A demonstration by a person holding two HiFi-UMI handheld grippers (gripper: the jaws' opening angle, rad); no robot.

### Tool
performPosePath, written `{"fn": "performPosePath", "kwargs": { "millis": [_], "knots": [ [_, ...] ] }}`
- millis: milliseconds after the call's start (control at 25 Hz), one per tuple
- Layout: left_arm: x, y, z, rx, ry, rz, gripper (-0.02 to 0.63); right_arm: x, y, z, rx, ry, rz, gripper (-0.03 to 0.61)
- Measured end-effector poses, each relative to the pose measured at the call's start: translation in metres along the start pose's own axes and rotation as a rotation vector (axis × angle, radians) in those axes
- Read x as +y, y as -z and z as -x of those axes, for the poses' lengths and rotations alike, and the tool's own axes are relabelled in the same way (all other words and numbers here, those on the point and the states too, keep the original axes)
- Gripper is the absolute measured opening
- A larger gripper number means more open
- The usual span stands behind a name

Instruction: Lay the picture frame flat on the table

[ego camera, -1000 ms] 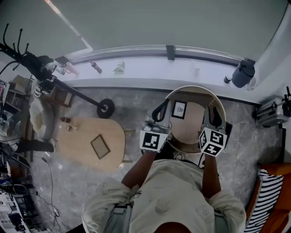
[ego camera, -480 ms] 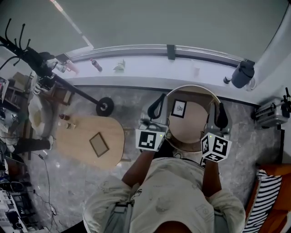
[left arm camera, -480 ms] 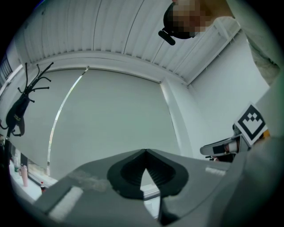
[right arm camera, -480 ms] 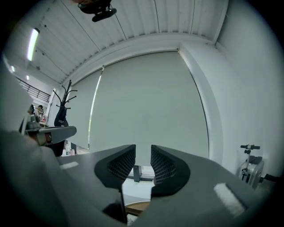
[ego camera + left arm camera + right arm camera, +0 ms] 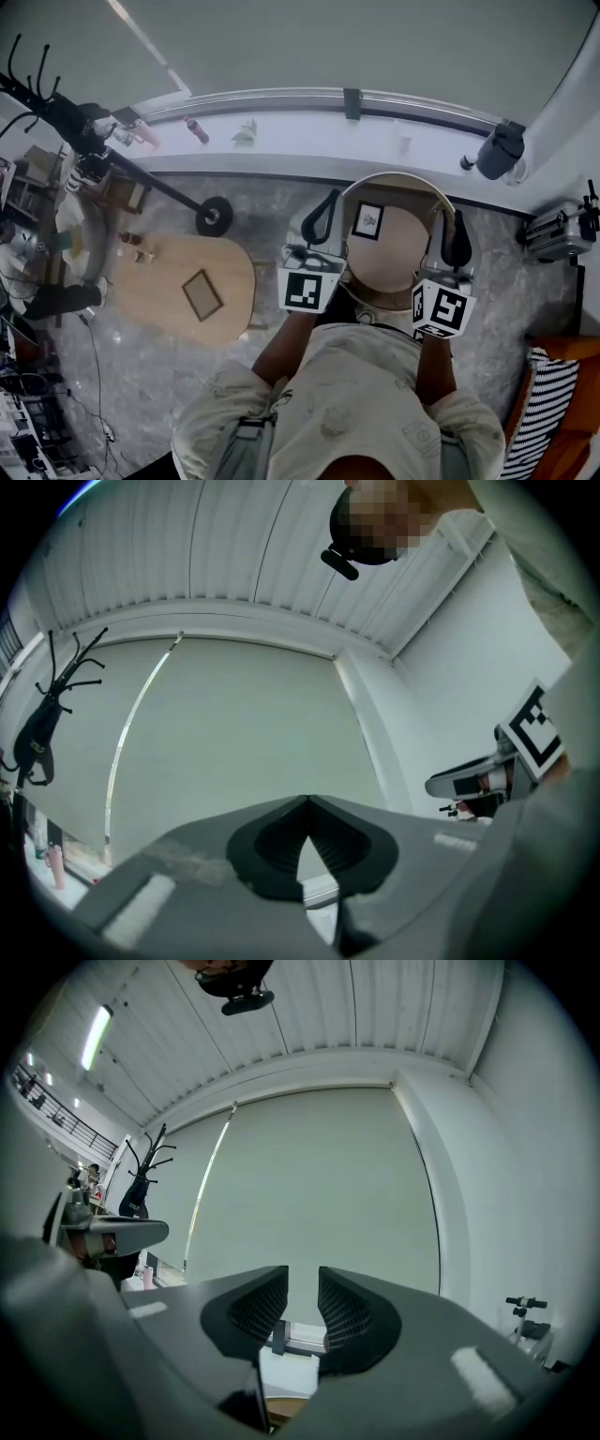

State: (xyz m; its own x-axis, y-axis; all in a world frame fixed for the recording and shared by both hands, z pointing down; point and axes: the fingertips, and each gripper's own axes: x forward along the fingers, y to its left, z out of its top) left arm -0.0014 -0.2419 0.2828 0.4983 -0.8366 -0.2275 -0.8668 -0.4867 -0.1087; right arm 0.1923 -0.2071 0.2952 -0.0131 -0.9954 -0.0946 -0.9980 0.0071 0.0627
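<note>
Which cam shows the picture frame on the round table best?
Head view: the picture frame shows whole from above on the round table. The left gripper view shows blind and ceiling, no frame; the right gripper view likewise faces the blind, no frame visible.

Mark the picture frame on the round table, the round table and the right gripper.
picture frame (image 5: 368, 222): head view, its middle.
round table (image 5: 396, 258): head view, bare top.
right gripper (image 5: 303, 1288): right gripper view, midway between fingertips.

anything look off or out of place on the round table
Nothing stands out. The frame sits whole on the round table, near its far left rim and a bit skewed to it. Nothing spilled or broken shows.
</note>
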Motion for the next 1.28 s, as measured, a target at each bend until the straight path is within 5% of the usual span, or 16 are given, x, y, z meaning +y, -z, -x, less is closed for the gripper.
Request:
{"fn": "performPosePath", "kwargs": {
  "millis": [720,1280],
  "knots": [
    [-0.026,0.002,-0.003,0.009,0.043,-0.011,0.003,-0.004,0.002,0.008,-0.010,0.003,0.003,0.003],
    [-0.034,0.003,-0.004,0.010,0.053,-0.016,0.003,0.000,0.011,0.007,0.010,-0.019,0.011,0.002]
  ]
}}
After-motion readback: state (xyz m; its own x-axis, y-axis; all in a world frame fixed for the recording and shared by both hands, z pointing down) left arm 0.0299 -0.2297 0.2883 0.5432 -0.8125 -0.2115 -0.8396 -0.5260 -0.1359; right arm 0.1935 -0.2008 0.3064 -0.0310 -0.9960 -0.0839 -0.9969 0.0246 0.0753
